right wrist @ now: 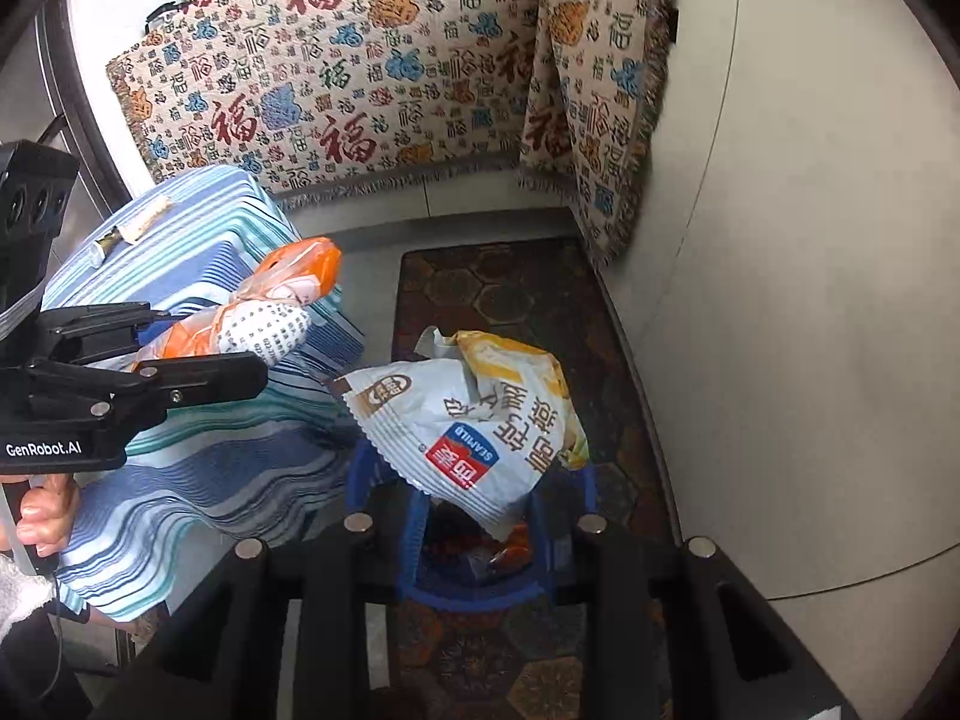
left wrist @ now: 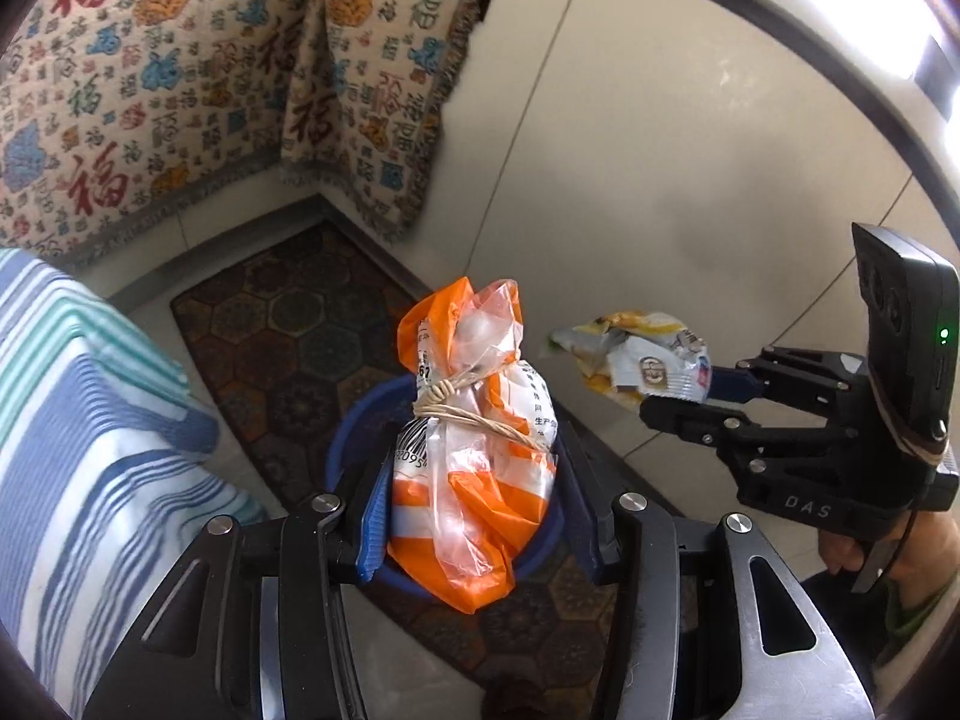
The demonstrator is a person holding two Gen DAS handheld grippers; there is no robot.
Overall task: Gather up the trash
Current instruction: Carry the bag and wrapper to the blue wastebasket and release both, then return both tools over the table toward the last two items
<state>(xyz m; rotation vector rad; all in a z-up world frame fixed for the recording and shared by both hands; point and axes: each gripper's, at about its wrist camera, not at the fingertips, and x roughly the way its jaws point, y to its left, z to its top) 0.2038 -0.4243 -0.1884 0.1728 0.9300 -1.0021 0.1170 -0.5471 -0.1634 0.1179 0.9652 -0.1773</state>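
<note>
My left gripper (left wrist: 474, 510) is shut on a tied orange-and-clear plastic bag (left wrist: 474, 450) and holds it above a blue bin (left wrist: 354, 420) on the floor. The same bag shows in the right wrist view (right wrist: 258, 312), in the left gripper (right wrist: 198, 354) at the left. My right gripper (right wrist: 474, 522) is shut on a crumpled white-and-yellow snack wrapper (right wrist: 468, 420), held over the blue bin (right wrist: 384, 480). In the left wrist view the right gripper (left wrist: 690, 393) holds the wrapper (left wrist: 636, 360) to the right of the bin. Some trash lies inside the bin.
A dark hexagon-patterned mat (left wrist: 288, 324) lies under the bin. A blue striped cloth-covered surface (right wrist: 198, 420) stands to the left. A patterned blanket (right wrist: 360, 78) covers furniture behind. Pale tiled floor (right wrist: 810, 300) spreads to the right.
</note>
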